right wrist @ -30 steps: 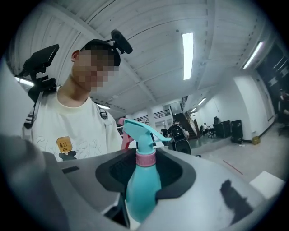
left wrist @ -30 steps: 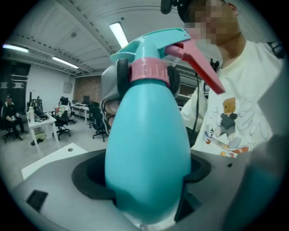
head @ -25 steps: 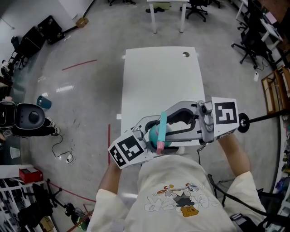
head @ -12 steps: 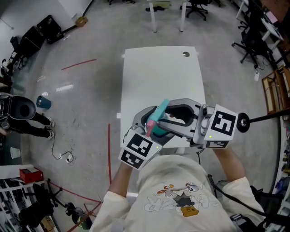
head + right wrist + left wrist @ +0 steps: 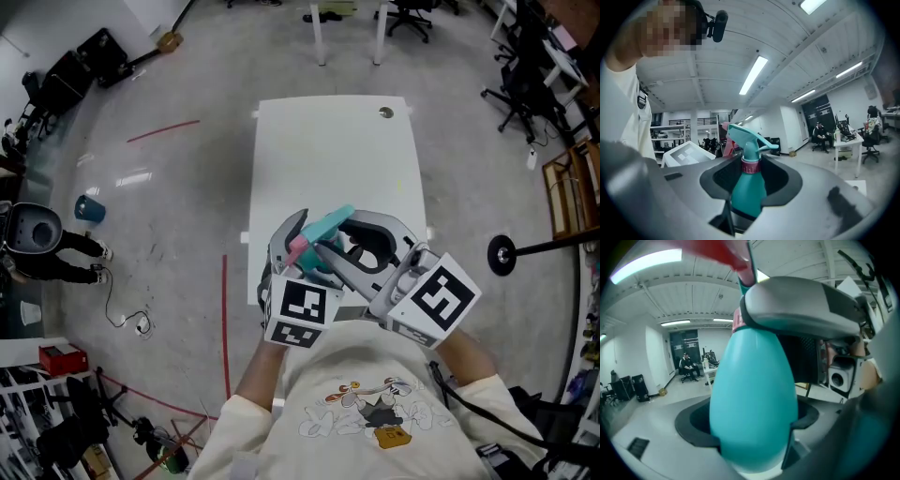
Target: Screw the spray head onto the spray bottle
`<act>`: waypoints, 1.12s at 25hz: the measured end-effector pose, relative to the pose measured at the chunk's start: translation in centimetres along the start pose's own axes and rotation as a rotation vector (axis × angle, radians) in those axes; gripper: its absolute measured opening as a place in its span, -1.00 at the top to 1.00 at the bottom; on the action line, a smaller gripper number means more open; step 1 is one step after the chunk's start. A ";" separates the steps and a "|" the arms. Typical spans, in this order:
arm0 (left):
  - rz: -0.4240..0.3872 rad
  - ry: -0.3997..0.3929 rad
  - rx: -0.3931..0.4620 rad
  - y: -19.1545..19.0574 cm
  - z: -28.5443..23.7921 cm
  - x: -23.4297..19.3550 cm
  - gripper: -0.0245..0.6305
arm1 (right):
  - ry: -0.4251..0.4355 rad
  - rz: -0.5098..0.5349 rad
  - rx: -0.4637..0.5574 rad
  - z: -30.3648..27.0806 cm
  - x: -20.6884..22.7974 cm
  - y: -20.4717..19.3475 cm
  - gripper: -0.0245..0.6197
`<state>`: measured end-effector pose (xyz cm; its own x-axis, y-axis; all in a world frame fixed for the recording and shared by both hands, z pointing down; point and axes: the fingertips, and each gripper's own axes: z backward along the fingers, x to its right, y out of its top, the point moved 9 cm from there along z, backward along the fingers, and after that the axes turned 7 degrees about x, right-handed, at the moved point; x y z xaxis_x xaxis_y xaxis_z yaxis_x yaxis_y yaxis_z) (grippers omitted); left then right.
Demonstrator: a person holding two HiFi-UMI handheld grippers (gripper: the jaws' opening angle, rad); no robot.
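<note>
Two tools share the load. The left tool [image 5: 750, 430] stands wide, clamped on the belly of the teal spray bottle [image 5: 752, 394]. The right tool [image 5: 746, 197] is closed narrower round the neck, at the pink collar [image 5: 751, 166] of the spray head [image 5: 749, 136]. Everything is held in the air over the 6 o'clock edge of the white table [image 5: 328, 150], close to the person's chest. In the head view the nozzle aims toward 1 o'clock.

The head sits on the neck, so the step looks like tightening. To do it well, I would keep the left grip fixed as the anchor and turn only the collar. Head and bottle should stay on one axis so the thread does not cross. Squeezing the belly harder may dent it; firm is enough.

No brand, label or lettering can be read on the bottle. The marker cubes [image 5: 302, 314] carry black-and-white square patterns only. The shirt print shows a cartoon, with no legible words.
</note>
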<state>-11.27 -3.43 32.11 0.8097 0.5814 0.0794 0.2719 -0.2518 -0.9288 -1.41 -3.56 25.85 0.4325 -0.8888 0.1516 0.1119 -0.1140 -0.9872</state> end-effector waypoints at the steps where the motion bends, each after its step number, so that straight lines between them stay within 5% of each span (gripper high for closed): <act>1: -0.011 0.023 0.001 -0.1 0.2 -0.1 -0.39 | -0.024 -0.001 0.003 -0.1 -0.3 0.0 0.52; 6: -0.068 0.149 -0.001 0.0 -0.3 0.1 -0.39 | -0.127 -0.019 0.005 0.0 -0.4 -0.2 0.52; 9: -0.076 0.158 -0.007 -0.3 -0.8 0.4 -0.39 | -0.132 -0.010 -0.006 0.4 -0.2 -0.5 0.52; 13: -0.046 0.049 0.009 -0.6 -0.7 0.6 -0.39 | -0.040 -0.027 -0.057 0.5 0.0 -0.6 0.51; 18: -0.065 -0.100 0.018 -0.9 0.0 -0.1 -0.39 | 0.156 0.025 -0.145 1.5 1.1 0.1 0.24; 23: -0.172 -0.301 -0.024 -0.9 0.7 -0.3 -0.39 | 0.387 0.085 -0.247 1.6 1.4 3.0 0.22; 28: -0.277 -0.386 -0.116 -1.9 0.7 0.9 -0.39 | 0.500 0.205 -0.459 0.9 1.0 2.8 0.22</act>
<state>-11.39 -1.92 33.66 0.4528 0.8776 0.1573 0.5234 -0.1188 -0.8438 0.08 -4.35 23.31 -0.0700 -0.9972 0.0280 -0.3636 -0.0007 -0.9316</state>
